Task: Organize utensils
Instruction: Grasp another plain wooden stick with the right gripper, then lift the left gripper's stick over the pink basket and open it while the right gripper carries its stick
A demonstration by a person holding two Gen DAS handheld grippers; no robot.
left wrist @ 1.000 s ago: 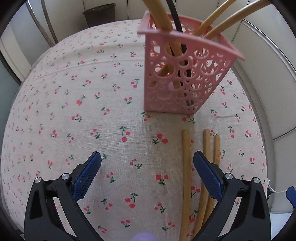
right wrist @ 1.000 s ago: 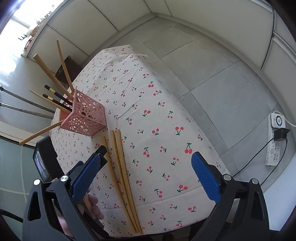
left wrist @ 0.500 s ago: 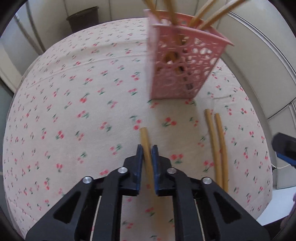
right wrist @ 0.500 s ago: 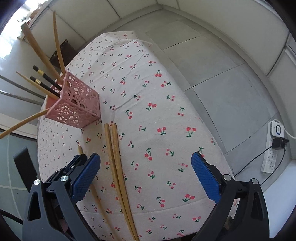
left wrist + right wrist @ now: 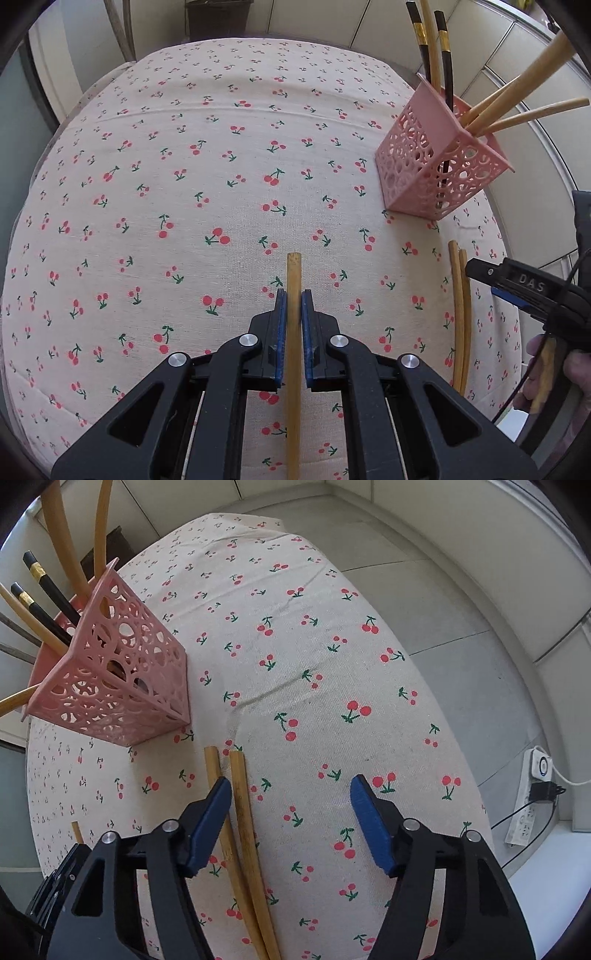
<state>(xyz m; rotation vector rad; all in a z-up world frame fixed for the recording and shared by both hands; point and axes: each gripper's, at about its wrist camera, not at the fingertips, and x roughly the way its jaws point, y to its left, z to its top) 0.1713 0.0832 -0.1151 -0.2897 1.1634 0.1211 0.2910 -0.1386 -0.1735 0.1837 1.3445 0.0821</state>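
My left gripper [image 5: 293, 299] is shut on a bamboo chopstick [image 5: 294, 273], holding it over the cherry-print tablecloth [image 5: 184, 166]. The pink perforated holder [image 5: 439, 162] stands at the right with several bamboo and black chopsticks in it; it also shows in the right wrist view [image 5: 110, 675] at the left. Two bamboo chopsticks [image 5: 240, 812] lie side by side on the cloth below the holder; they also show in the left wrist view [image 5: 460, 314]. My right gripper [image 5: 291, 794] is open above the cloth, its left finger over these two chopsticks.
The table edge falls away at the right to a grey tiled floor [image 5: 461, 627]. A white power strip [image 5: 532, 794] with a plug lies on the floor. A dark bin [image 5: 218, 14] stands beyond the table's far end.
My left gripper closed on one chopstick and carried it left, away from the other two. My right gripper moved down and closer to the two lying chopsticks.
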